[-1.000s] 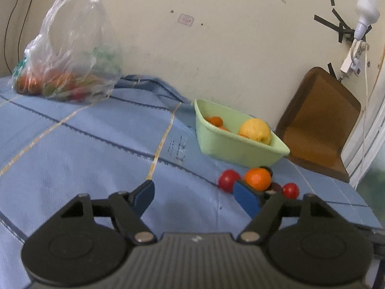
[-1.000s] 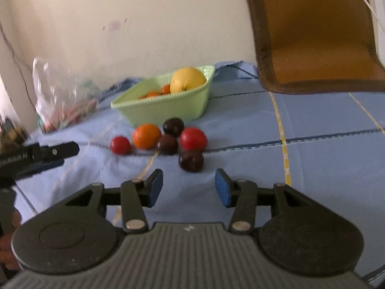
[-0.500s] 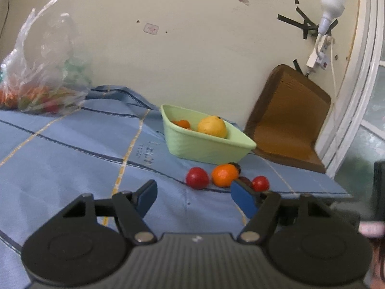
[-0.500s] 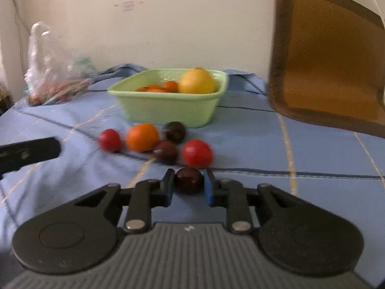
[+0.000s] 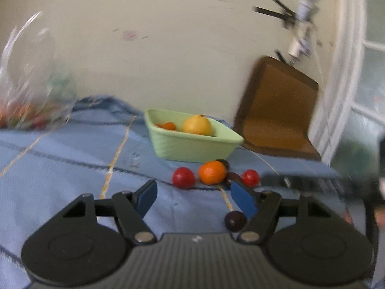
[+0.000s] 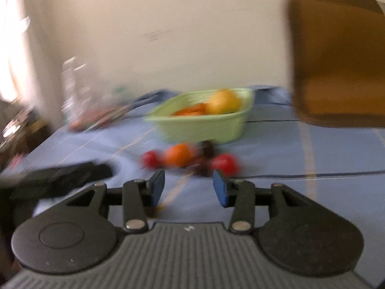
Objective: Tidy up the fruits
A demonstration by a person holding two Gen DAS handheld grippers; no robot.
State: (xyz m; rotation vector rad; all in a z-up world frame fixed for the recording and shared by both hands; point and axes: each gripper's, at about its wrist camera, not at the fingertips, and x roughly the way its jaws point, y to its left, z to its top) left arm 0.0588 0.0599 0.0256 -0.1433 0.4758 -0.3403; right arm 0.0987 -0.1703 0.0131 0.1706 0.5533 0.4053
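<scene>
Fruits lie in a loose cluster on the blue cloth just in front of the pale green basket (image 5: 192, 148): from my left wrist view I see a red fruit (image 5: 183, 177), an orange (image 5: 211, 172) beside it, two dark plums mostly hidden behind the orange, and another red fruit (image 5: 250, 178) to the right. One more dark plum (image 5: 235, 220) sits apart from the cluster, close to me, right against the inner side of my left gripper's (image 5: 193, 196) right finger; whether it touches the finger I cannot tell. Inside the basket rest a large yellow fruit (image 5: 197, 125) and some small orange ones (image 5: 168, 126). My left jaws are spread wide with nothing between them. In the right wrist view everything is smeared by blur, but my right gripper (image 6: 189, 187) shows its jaws spread too, holding nothing, pointed at the same cluster and the basket (image 6: 204, 126) behind it. The blue cloth (image 5: 72, 168) with yellow and dark stripes covers the table. Off to the far left a clear plastic bag (image 5: 31, 96) holds more colourful produce, and a brown chair back (image 5: 276, 110) leans by the cream wall to the right of the basket.
</scene>
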